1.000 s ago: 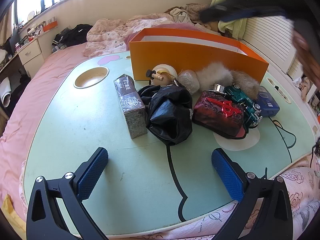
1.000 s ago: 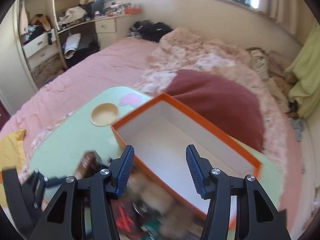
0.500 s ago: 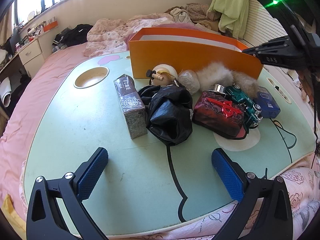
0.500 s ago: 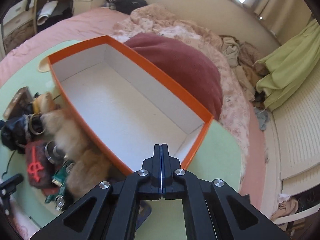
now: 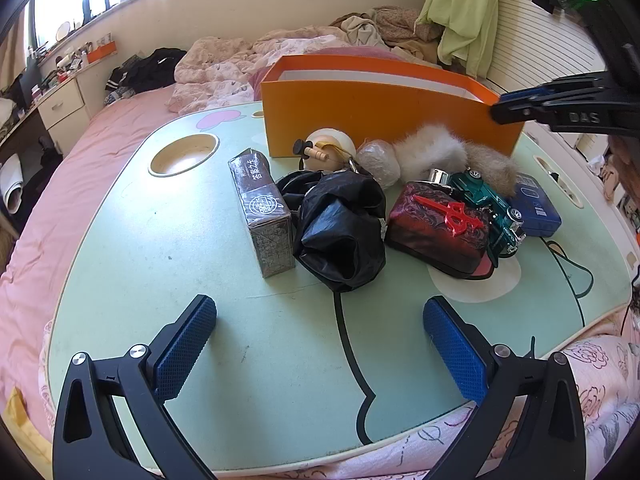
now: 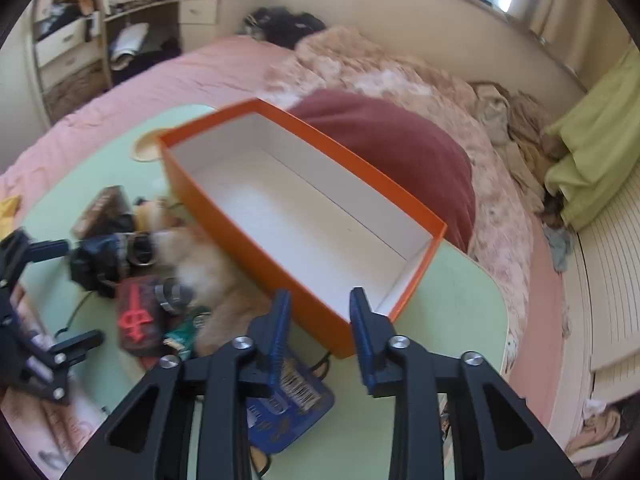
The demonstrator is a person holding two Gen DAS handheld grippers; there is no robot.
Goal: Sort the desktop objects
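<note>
An empty orange box (image 5: 384, 116) with a white inside (image 6: 304, 220) stands at the back of the green lap table (image 5: 160, 264). In front of it lie a brown tea box (image 5: 262, 212), a black bag (image 5: 340, 228), a red pouch (image 5: 438, 228), a green toy car (image 5: 492, 208), a blue box (image 5: 534, 210), a fur piece (image 5: 436, 156) and a wooden doll (image 5: 326, 148). My left gripper (image 5: 320, 344) is open and empty above the table's front. My right gripper (image 6: 320, 320) is open and empty, held above the box's near right corner.
A round cup recess (image 5: 184, 154) sits at the table's back left. The table rests on a pink bed (image 5: 48, 216) with a maroon pillow (image 6: 392, 152) and rumpled bedding behind the box. A black cable (image 5: 572, 276) lies at the table's right.
My right gripper has swung back over the box's right end and opened from shut. The left gripper and the objects have not moved.
</note>
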